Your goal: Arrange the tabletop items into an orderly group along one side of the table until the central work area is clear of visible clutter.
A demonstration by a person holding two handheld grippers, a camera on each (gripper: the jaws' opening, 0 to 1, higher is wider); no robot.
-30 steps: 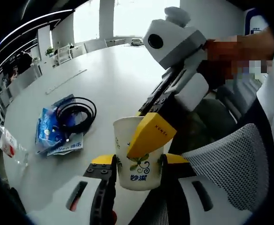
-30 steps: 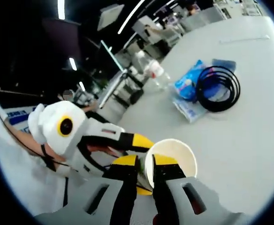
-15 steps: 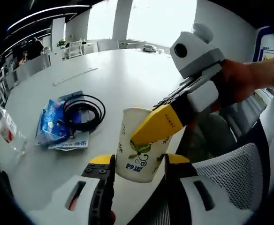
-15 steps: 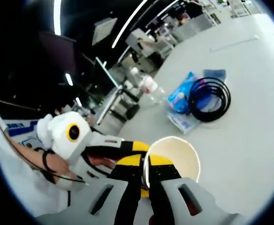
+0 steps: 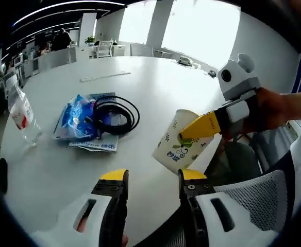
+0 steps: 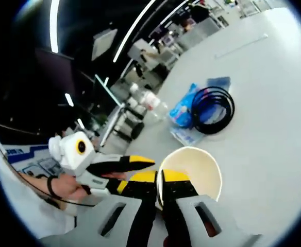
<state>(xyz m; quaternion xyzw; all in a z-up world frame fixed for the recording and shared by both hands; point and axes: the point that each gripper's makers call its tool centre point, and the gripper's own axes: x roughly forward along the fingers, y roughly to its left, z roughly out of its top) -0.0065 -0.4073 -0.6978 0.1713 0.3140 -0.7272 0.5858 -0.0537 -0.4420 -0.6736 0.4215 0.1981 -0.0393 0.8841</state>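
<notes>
The right gripper (image 6: 159, 193) has its jaws pinched together on the near rim of the cup (image 6: 191, 170), one jaw inside and one outside. That rim grip leaves the printed wall free and carries the cup tilted, mouth toward 11 o'clock in the left gripper view, where the cup (image 5: 180, 147) hangs clear above the counter (image 5: 47, 170) edge, just past the left gripper (image 5: 150, 186). The left jaws stand apart with nothing between them, the cup beyond their tips at 1 o'clock.

On the counter, at 10 o'clock from the left jaws, a black cable (image 5: 115, 113) lies coiled on a blue packet (image 5: 77, 117), with a leaflet (image 5: 100, 146) touching the packet's near edge. A bottle (image 5: 22, 114) stands at 9 o'clock, apart from that pile and near the counter's edge. A pale strip (image 5: 104, 76) lies farther off at 11 o'clock. A mesh chair (image 5: 253, 203) sits at 4 o'clock.

The cup looks to be in transit, lifted so it can be set down with the other items; the pile and bottle already sit toward one side, a likely place for the group.
</notes>
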